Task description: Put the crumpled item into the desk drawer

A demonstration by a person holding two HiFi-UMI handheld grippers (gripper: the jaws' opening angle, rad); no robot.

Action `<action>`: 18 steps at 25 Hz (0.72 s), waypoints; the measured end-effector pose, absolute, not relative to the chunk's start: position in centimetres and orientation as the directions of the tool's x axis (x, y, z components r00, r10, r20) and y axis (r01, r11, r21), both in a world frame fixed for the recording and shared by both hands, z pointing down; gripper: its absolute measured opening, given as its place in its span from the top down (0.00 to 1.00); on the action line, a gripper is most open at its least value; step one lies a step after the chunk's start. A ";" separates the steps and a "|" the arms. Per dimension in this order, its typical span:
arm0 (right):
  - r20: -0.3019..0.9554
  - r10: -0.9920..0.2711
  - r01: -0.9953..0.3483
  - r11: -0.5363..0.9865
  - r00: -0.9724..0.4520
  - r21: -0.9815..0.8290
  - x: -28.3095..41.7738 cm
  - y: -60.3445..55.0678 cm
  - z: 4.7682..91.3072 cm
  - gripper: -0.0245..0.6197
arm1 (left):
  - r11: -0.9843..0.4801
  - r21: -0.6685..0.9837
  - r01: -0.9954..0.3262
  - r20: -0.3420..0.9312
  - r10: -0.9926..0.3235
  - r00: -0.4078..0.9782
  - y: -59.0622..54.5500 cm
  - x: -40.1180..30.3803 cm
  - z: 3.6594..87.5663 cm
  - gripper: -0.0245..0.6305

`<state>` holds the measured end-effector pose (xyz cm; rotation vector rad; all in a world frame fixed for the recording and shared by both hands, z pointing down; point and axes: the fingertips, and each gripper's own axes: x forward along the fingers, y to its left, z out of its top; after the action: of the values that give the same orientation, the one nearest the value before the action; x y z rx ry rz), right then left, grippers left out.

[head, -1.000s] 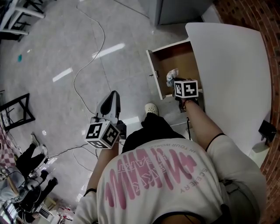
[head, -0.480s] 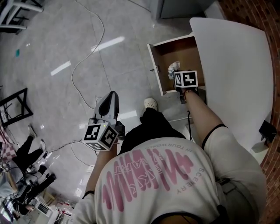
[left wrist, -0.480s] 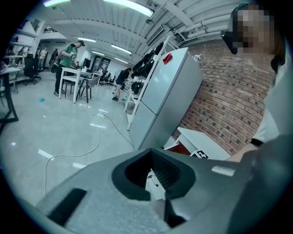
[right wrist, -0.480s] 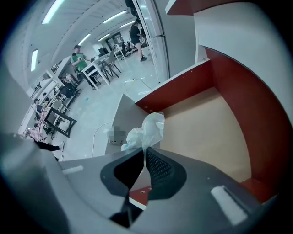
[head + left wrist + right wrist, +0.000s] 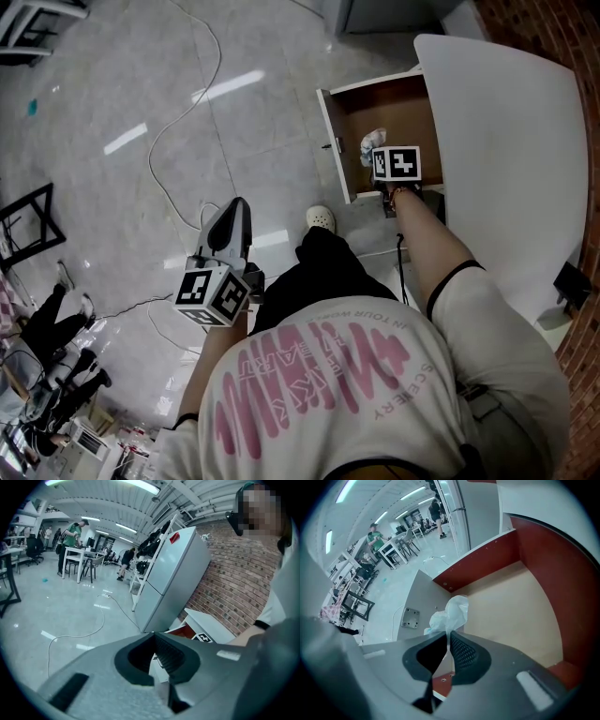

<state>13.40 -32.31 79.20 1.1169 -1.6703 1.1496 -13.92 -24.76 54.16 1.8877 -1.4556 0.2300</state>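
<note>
The crumpled item (image 5: 449, 612) is a wad of thin white plastic, pinched at one end between the tips of my right gripper (image 5: 446, 633), which is shut on it. It hangs just over the tan floor of the open desk drawer (image 5: 520, 602), near the drawer's grey front panel (image 5: 416, 603). From the head view the wad (image 5: 371, 145) shows inside the drawer (image 5: 386, 108), beside the right gripper's marker cube (image 5: 397, 162). My left gripper (image 5: 239, 203) is held out over the floor, far from the drawer, shut and empty (image 5: 154, 635).
The white desk top (image 5: 511, 141) lies right of the drawer, against a brick wall. A grey cabinet (image 5: 375, 14) stands beyond it. A cable (image 5: 178, 122) runs across the glossy floor and a black frame (image 5: 23, 225) stands at left. The person's shoe (image 5: 322, 219) is below the drawer front.
My right gripper has carried the crumpled item a little farther in over the drawer. The left gripper has stayed low over the floor, still shut.
</note>
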 end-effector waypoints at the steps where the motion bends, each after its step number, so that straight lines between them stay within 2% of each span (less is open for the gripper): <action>1: 0.935 -0.213 -0.950 0.193 -0.284 -0.245 13.3 -32.3 79.3 0.91 | -0.095 0.434 -0.896 0.546 -0.763 0.345 -24.8 -13.9 54.2 0.96; 18: 0.960 -0.147 -0.962 0.168 -0.239 -0.214 13.5 -31.5 82.7 0.89 | -0.080 0.435 -0.897 0.575 -0.742 0.345 -23.9 -14.6 56.0 0.96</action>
<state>13.53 -31.50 82.68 1.0969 -1.5709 1.1758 -14.60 -23.91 56.05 1.8603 -1.4389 0.2622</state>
